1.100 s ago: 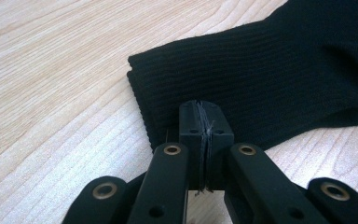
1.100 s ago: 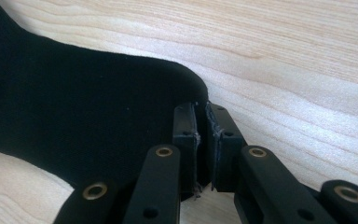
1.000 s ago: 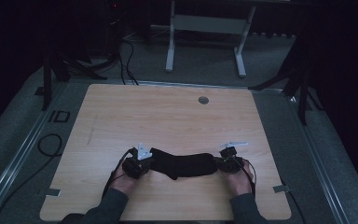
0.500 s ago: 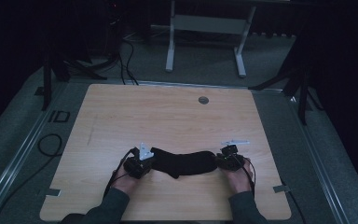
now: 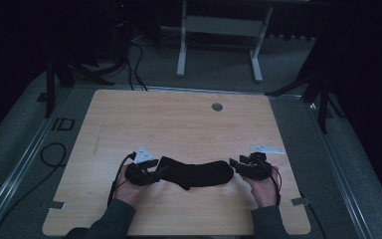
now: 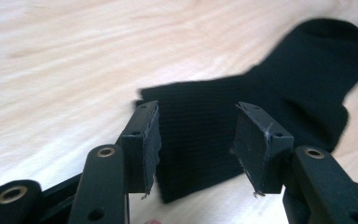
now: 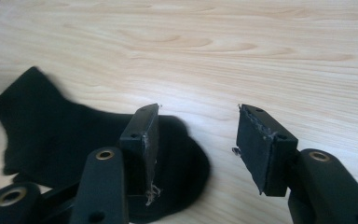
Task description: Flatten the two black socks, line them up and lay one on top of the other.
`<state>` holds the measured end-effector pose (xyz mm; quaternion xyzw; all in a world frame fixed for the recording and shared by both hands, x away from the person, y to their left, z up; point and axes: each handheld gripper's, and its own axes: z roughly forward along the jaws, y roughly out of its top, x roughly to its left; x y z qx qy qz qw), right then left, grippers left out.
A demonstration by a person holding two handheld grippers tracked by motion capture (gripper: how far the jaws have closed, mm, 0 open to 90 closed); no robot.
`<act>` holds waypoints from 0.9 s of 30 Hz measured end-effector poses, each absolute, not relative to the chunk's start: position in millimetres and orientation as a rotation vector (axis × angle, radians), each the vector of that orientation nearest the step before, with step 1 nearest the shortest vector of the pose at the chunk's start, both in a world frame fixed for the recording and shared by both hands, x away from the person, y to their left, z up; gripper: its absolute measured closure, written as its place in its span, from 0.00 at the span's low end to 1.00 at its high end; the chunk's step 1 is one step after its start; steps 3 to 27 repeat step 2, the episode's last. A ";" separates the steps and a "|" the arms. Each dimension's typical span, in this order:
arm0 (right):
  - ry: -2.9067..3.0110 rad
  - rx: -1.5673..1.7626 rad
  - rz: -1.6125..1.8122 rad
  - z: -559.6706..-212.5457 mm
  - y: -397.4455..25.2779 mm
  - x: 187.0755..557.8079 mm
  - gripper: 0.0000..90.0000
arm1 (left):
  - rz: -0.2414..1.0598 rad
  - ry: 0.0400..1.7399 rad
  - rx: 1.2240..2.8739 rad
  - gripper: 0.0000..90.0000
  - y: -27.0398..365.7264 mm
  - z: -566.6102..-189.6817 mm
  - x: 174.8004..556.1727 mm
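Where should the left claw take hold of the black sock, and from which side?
Probably at the ribbed cuff edge, coming in from the sock's left end. In the left gripper view that straight, flat edge lies between the open left claw jaws. The rounded toe end points toward the right claw, also open.

sock (image 6: 270, 93): black ribbed knit cloth, matt | table (image 5: 179, 124): smooth pale wood

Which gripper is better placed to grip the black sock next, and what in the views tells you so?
Left. The left gripper has its open jaws either side of the sock cuff. The right gripper is open too, but only one jaw overlaps the toe; the gap shows mostly bare table.
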<state>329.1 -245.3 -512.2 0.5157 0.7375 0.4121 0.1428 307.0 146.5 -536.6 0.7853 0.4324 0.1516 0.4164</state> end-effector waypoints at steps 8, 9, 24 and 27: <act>2.087 1.510 1.130 -514.3 -253.6 331.0 0.52 | 0.396 1.100 1.968 0.56 149.8 -535.9 308.0; 2.087 1.510 1.130 -514.3 -253.6 331.0 0.52 | 0.396 1.100 1.968 0.56 149.8 -535.9 308.0; 2.087 1.510 1.130 -514.3 -253.6 331.0 0.52 | 0.396 1.100 1.968 0.56 149.8 -535.9 308.0; 2.087 1.510 1.130 -514.3 -253.6 331.0 0.52 | 0.396 1.100 1.968 0.56 149.8 -535.9 308.0</act>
